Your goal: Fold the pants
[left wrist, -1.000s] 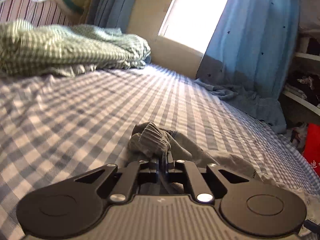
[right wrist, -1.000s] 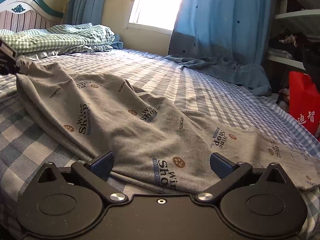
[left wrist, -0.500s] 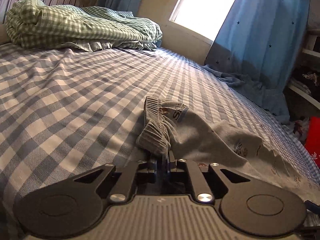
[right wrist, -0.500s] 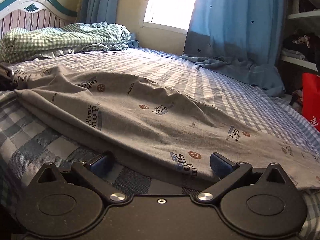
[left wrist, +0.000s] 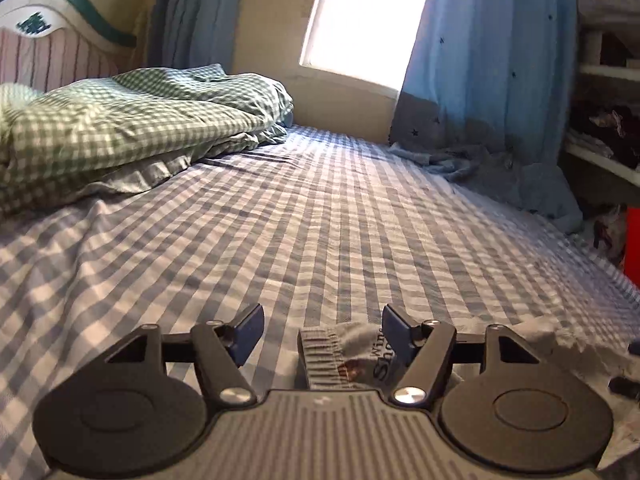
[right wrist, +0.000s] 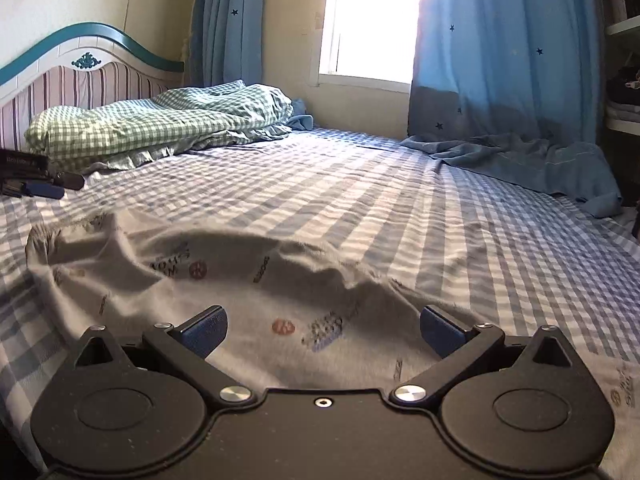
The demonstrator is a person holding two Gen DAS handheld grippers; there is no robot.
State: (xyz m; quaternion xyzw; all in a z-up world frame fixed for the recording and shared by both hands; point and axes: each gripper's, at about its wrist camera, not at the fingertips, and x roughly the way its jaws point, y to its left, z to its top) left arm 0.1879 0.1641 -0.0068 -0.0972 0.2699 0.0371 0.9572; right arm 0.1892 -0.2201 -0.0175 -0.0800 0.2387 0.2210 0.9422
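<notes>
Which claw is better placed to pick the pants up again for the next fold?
Left, probably. The left claw has just opened and released the pants, but their ribbed cuff lies between its jaws. The right claw hangs open above mid-fabric, with no edge to pinch.

You are looking at a blue checked bed sheet [left wrist: 320, 240] stretching away ahead of the jaws. Beyond them to the left, a green gingham duvet [left wrist: 120, 128] is lying bunched against the striped headboard [right wrist: 88, 80]. Straight ahead a window [right wrist: 372, 20] is glowing, and a blue star-print curtain [left wrist: 492, 80] is trailing onto the bed's far right corner. A red bag [left wrist: 632, 240] is showing at the right edge.
</notes>
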